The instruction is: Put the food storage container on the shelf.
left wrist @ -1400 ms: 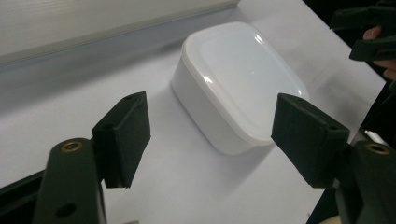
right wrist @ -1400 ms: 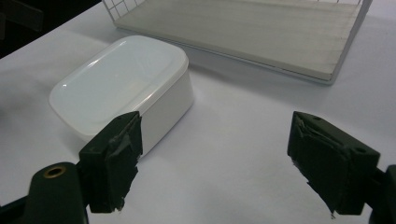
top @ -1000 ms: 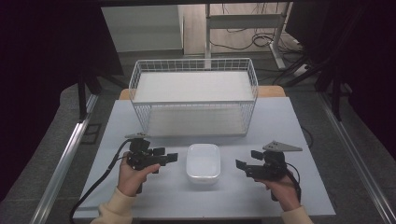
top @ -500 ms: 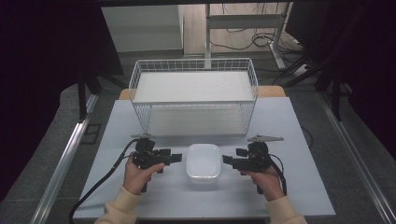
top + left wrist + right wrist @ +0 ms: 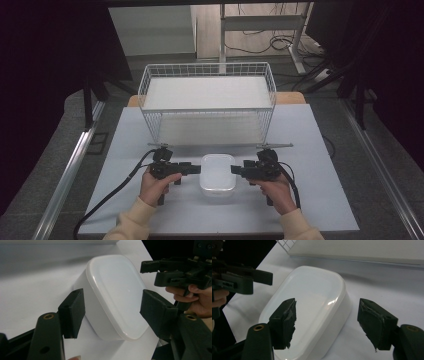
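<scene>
At six o'clock of the basket (image 5: 207, 107), we are closing both unclenched grippers, left (image 5: 196, 169) and right (image 5: 235, 170), around the box (image 5: 217, 173).

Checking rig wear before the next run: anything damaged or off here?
Yes. In the right gripper view, the pads on the right gripper fingers look torn and ragged along their inner faces. The left gripper pads look smooth. The lidded white container sits square between both, with its lid seated flat.
</scene>
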